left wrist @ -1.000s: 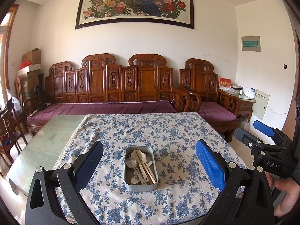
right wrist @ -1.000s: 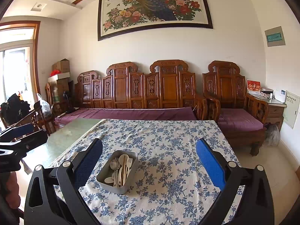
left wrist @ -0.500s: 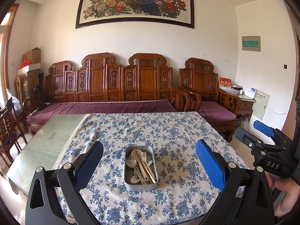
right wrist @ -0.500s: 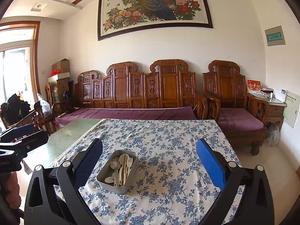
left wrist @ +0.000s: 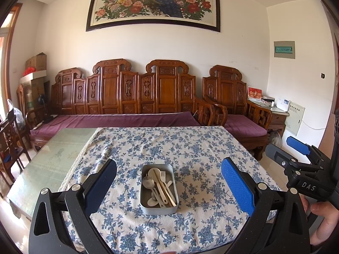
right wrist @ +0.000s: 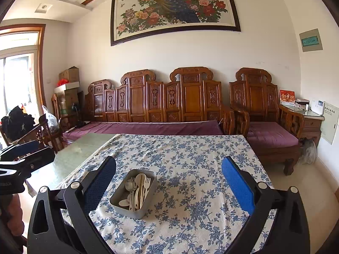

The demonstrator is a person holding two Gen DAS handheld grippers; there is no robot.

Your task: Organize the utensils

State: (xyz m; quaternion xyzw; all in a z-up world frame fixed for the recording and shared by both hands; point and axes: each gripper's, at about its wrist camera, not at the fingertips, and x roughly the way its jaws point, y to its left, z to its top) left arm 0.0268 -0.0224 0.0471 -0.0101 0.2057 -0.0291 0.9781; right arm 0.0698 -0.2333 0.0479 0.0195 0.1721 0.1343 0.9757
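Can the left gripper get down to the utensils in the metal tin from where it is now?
Probably yes. The left gripper is open, lined up with the metal tin, whose utensils lie uncovered. Only bare tablecloth lies around it.

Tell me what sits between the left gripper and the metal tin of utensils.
Nothing: only bare floral tablecloth lies between the open left gripper and the tin, per the left wrist view.

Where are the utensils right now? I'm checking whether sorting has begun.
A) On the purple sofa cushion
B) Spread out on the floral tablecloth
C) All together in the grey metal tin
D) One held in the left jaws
C: the spoons, fork and chopsticks lie piled in the grey metal tin on the floral tablecloth, while the left gripper and right gripper both stand open and empty.
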